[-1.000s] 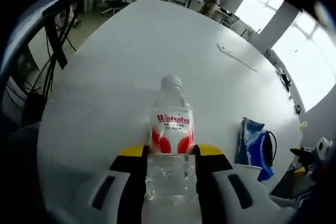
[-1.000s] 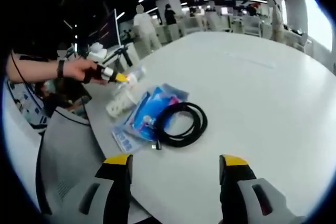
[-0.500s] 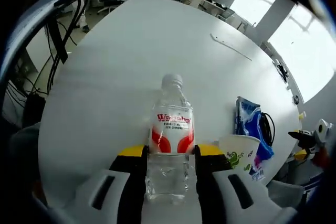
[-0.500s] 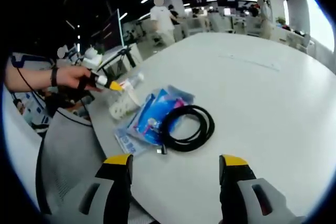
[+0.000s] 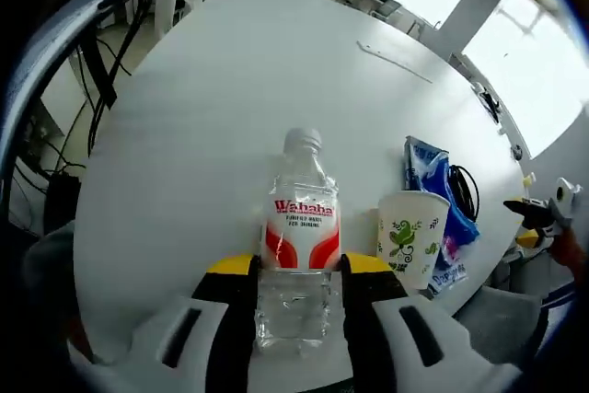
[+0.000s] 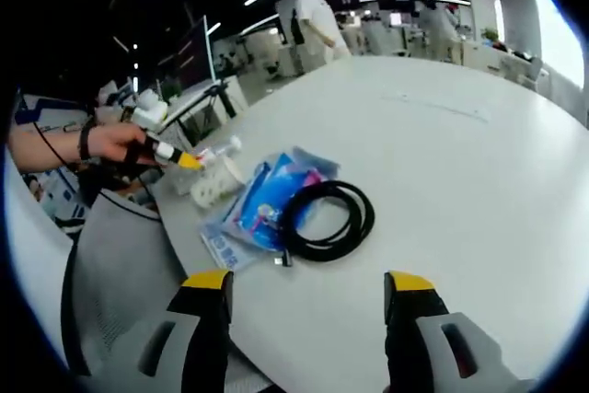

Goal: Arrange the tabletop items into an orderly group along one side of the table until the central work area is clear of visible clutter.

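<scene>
My left gripper (image 5: 294,269) is shut on a clear Wahaha water bottle (image 5: 299,227) with a red and white label, held upright near the table's near edge. Just right of it stands a white paper cup (image 5: 410,238) with green leaf print. Behind the cup lies a blue plastic packet (image 5: 431,181) with a coiled black cable (image 5: 467,192) on it. In the right gripper view the packet (image 6: 262,200), the cable (image 6: 327,218), the cup (image 6: 213,186) and the left gripper (image 6: 179,157) with the bottle (image 6: 219,151) lie ahead to the left. My right gripper (image 6: 308,287) is open above the table edge, holding nothing.
The big white round table (image 5: 239,89) stretches away, with a thin white strip (image 5: 394,60) lying far off. A grey chair (image 6: 110,264) stands at the table edge on the left in the right gripper view. Office desks, chairs and people fill the background.
The left gripper's camera has shifted with the bottle, and the paper cup has come fully into its view beside the bottle. The right gripper has barely moved.
</scene>
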The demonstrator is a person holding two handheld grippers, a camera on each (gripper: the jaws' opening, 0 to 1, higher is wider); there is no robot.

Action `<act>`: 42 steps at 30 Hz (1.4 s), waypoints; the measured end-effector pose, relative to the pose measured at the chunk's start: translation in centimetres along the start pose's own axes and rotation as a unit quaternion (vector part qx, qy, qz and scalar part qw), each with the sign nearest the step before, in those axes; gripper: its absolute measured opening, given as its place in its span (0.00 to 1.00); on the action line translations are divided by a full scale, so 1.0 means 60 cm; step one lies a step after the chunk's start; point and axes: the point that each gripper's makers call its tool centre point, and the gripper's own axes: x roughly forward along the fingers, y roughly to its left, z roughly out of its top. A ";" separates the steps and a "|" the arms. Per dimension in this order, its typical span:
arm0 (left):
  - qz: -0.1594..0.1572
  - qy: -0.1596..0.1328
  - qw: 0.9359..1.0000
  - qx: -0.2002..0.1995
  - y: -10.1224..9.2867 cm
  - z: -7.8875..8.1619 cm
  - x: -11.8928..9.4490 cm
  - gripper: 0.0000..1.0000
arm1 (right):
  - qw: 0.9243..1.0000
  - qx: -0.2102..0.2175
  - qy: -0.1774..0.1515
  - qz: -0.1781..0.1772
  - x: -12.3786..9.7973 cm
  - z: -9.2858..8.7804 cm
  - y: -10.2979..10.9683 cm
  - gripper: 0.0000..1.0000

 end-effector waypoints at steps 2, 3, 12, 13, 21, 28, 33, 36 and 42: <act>0.000 0.002 1.000 0.000 0.000 -0.004 -0.001 0.34 | 1.000 0.000 0.000 0.001 0.001 -0.002 0.001 0.68; 0.000 0.002 1.000 0.000 0.000 -0.005 -0.001 0.34 | 1.000 0.000 0.002 0.001 0.001 -0.003 0.002 0.68; 0.003 0.021 1.000 0.015 0.001 -0.009 0.000 0.34 | 1.000 -0.001 0.000 -0.003 -0.005 -0.004 -0.002 0.67; 0.003 0.023 1.000 0.019 0.001 -0.006 -0.001 0.34 | 1.000 -0.001 0.000 -0.003 -0.006 -0.004 -0.002 0.67; 0.007 0.027 0.999 0.036 0.001 0.023 0.000 0.36 | 1.000 0.001 0.002 -0.007 -0.012 -0.014 -0.003 0.67; 0.007 0.031 0.998 0.054 -0.007 0.046 0.010 0.37 | 1.000 0.005 0.004 -0.008 -0.013 -0.021 -0.001 0.67; 0.003 0.042 0.997 0.062 -0.017 0.053 0.017 0.39 | 1.000 0.009 0.004 -0.011 -0.015 -0.021 -0.003 0.67; 0.005 0.051 0.996 0.070 -0.018 0.056 0.022 0.40 | 1.000 0.012 0.001 -0.013 -0.016 -0.019 -0.004 0.67; 0.009 0.066 0.995 0.072 -0.012 0.054 0.040 0.41 | 1.000 0.013 0.001 -0.015 -0.016 -0.019 -0.005 0.67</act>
